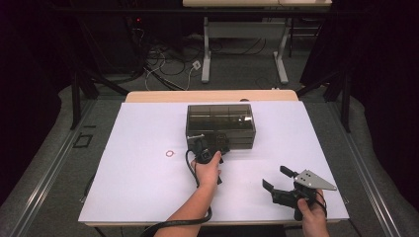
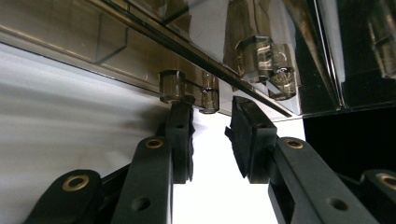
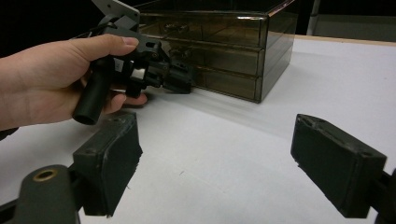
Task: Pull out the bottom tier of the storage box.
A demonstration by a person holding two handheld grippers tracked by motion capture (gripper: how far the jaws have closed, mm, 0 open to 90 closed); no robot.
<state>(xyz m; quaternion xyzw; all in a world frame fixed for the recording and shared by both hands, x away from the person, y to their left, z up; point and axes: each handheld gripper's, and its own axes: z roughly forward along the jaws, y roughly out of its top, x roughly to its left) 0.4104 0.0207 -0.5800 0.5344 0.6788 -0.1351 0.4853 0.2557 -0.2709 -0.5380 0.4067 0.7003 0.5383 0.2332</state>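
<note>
My left gripper (image 1: pixel 213 147) is at the front face of the drawer box (image 1: pixel 220 118), low on its left half. In the left gripper view its jaws reach up to a small smoky knob (image 2: pixel 172 86) on the bottom drawer front. The left pad (image 2: pixel 180 135) sits right under that knob, touching or nearly so. The right pad (image 2: pixel 247 135) stands apart from it, with white bench showing through the gap between the two pads. A second knob (image 2: pixel 209 95) hangs just above that gap. The jaws are narrowed but not clamped on anything I can see. Whether a pad presses the knob I cannot tell for sure.

The box stands on the white bench (image 1: pixel 143 187), toward its far edge and about midway across. It is tinted see-through plastic with stacked drawers, all of them in.

My right gripper (image 1: pixel 279 181) is near the front right of the box, well apart from it, close to the bench's near edge. Its jaws are wide open with bare bench between them, and they point toward the box. In the right gripper view my left hand (image 3: pixel 51 84) wraps the left gripper's handle just in front of the box.

A small pink ring (image 1: pixel 170 153) lies on the bench left of the box.
</note>
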